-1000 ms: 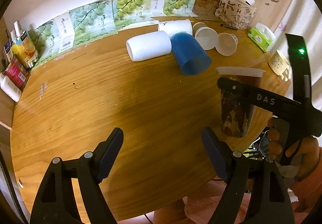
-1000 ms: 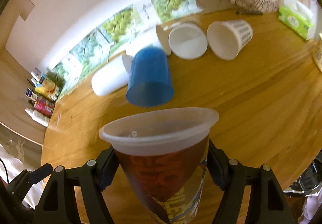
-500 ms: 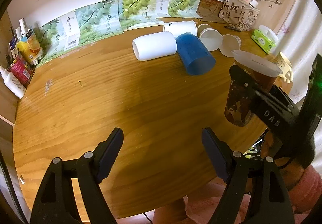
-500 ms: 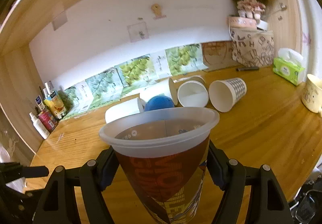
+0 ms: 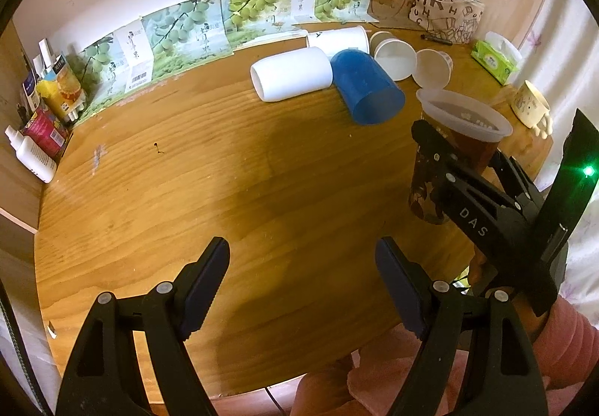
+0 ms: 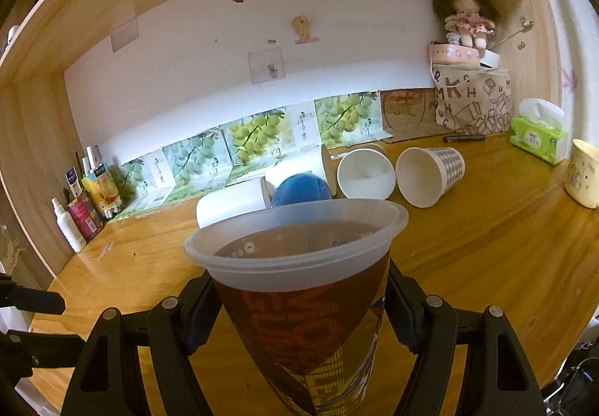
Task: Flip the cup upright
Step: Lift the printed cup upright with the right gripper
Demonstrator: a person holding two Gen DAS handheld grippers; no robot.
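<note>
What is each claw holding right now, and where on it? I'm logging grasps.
The right claw grips the printed plastic cup by its sides, just below the frosted rim, mouth up. The left claw is open, holding nothing.

Seven cups are counted in all: one printed cup with a frosted rim (image 6: 299,307) standing mouth-up, five lying on their sides, namely two white cups (image 5: 291,78) (image 5: 337,40), one blue cup (image 5: 367,86), one brown-sided paper cup (image 6: 366,173) and one checked paper cup (image 6: 430,174), and one cream mug (image 6: 584,178) upright at the right edge. One doll (image 6: 466,17), one lettered bag (image 6: 471,101), one green tissue pack (image 6: 537,139) and one dark pen (image 6: 463,137) are also seen, together with two sets of tongs (image 5: 301,288) (image 6: 299,307). The bottles at the left (image 6: 69,229) are too crowded to be counted exactly.
</note>
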